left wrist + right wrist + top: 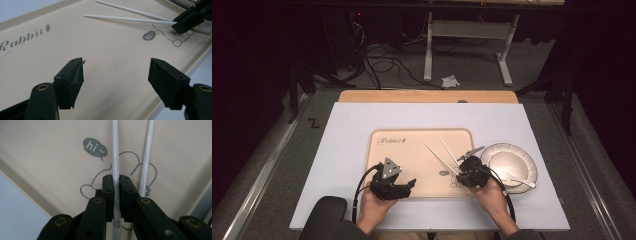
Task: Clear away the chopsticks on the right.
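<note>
On the beige tray (422,137), one white chopstick (114,150) is pinched between the pressed-together jaws of the right gripper (116,185), its long axis running straight ahead, while the left gripper (116,75) is held spread and empty well apart.
</note>
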